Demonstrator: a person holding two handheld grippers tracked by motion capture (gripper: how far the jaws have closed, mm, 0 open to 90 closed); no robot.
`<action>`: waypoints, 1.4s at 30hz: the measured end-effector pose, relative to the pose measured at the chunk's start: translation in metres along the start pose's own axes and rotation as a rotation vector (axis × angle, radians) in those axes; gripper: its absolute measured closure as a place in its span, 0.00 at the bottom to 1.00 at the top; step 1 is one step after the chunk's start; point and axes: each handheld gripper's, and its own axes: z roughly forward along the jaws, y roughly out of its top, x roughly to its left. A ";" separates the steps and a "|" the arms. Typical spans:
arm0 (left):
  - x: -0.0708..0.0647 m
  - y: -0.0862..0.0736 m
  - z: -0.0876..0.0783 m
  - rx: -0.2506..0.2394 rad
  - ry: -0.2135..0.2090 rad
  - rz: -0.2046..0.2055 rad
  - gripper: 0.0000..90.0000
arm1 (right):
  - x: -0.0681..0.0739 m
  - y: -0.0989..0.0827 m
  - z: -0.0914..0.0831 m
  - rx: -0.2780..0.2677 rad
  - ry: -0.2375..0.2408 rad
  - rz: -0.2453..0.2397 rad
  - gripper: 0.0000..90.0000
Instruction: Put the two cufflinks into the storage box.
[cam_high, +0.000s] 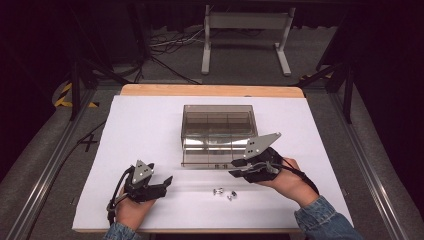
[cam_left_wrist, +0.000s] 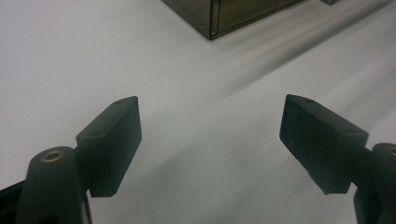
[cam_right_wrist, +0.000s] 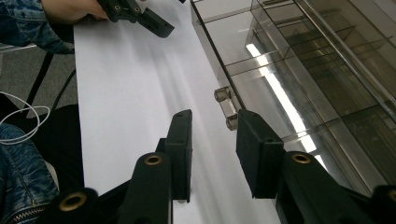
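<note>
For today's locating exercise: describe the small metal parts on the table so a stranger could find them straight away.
Start at the white sheet covering the table, then find the smoky clear compartment box at its middle. Just in front of the box, near the right tool, lie the small metal parts, the sheet's only shiny loose pieces.

I saw both grippers were matte black, each topped by a grey three-cornered plate with small holes; the left gripper (cam_high: 165, 182) and right gripper (cam_high: 234, 173) trailed black cables; brass-coloured screw heads sat at the jaw bases; the pads (cam_left_wrist: 114, 140) were blocky; blue denim sleeves (cam_high: 325, 218) covered both wrists.
</note>
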 end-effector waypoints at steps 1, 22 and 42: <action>0.000 0.000 0.000 0.000 0.000 0.000 0.24 | 0.000 0.000 0.000 0.000 0.000 0.000 0.74; 0.000 0.000 0.000 -0.001 0.001 0.001 0.24 | 0.010 -0.001 0.031 0.035 0.046 -0.020 0.70; 0.000 0.000 0.000 0.001 -0.003 0.003 0.24 | 0.016 -0.007 0.056 0.079 0.078 -0.021 0.69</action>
